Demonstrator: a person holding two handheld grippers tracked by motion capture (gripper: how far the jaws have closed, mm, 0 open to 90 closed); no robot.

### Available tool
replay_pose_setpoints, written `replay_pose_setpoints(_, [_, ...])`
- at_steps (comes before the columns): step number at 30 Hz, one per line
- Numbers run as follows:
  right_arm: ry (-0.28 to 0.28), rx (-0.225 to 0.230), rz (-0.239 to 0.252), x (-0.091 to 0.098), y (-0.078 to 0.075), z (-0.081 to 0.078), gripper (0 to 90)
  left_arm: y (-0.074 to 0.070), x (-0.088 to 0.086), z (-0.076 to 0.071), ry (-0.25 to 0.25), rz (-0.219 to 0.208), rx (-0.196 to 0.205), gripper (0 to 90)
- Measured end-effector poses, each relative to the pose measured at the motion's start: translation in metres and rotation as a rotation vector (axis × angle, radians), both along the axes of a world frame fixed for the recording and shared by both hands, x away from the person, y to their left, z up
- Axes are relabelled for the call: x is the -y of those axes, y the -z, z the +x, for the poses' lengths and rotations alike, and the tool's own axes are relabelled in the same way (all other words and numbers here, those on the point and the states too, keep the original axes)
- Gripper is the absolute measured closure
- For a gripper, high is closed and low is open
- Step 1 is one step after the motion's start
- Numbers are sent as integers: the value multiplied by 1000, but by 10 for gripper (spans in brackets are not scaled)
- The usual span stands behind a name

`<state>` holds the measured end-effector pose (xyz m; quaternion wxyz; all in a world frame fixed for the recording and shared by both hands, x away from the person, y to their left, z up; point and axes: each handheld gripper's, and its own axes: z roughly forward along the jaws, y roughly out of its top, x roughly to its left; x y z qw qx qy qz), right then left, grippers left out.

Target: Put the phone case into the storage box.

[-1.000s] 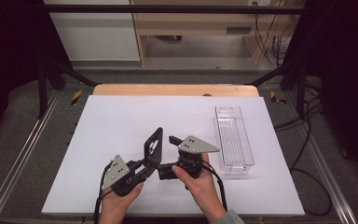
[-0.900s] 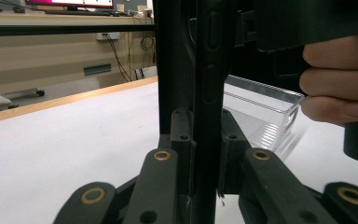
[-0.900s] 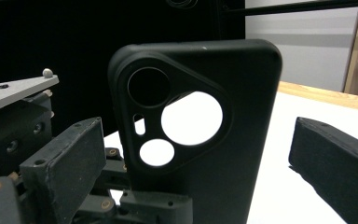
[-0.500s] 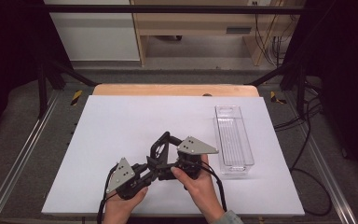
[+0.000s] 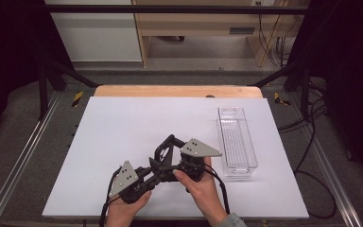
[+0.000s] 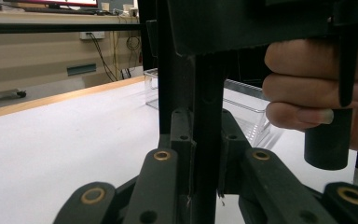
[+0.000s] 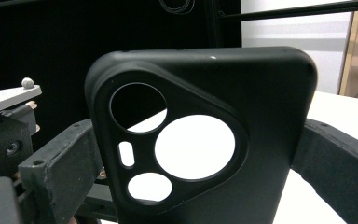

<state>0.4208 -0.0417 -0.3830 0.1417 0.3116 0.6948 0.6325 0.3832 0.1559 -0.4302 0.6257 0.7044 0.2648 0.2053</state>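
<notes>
Above the white table (image 5: 123,123), both grippers' fingers clamp a black phone case (image 7: 205,140).

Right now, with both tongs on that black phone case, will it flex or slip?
The phone case looks like a thin empty shell with camera cutouts, so probably light and bendy. Its matte surface likely grips well. Held upright on edge, it would probably tip if released.

Two hands at the near edge of a white table (image 5: 123,123) hold a left gripper (image 5: 139,182) and right gripper (image 5: 170,158) together, both gripping a black phone case (image 5: 164,150). A clear plastic tray (image 5: 237,142) sits just beside, rightward.
</notes>
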Motion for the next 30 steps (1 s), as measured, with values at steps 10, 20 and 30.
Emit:
replay_pose_setpoints(10, [16, 7, 4, -2, 0, -1, 52, 0, 0, 0, 5, -10, -5, 804])
replay_pose_setpoints(20, [25, 4, 8, -2, 1, -1, 64, 0, 2, -1, 12, -14, -9, 803])
replay_pose_setpoints(30, [32, 7, 4, -3, 2, -1, 110, 0, 2, -1, 15, -16, -11, 803])
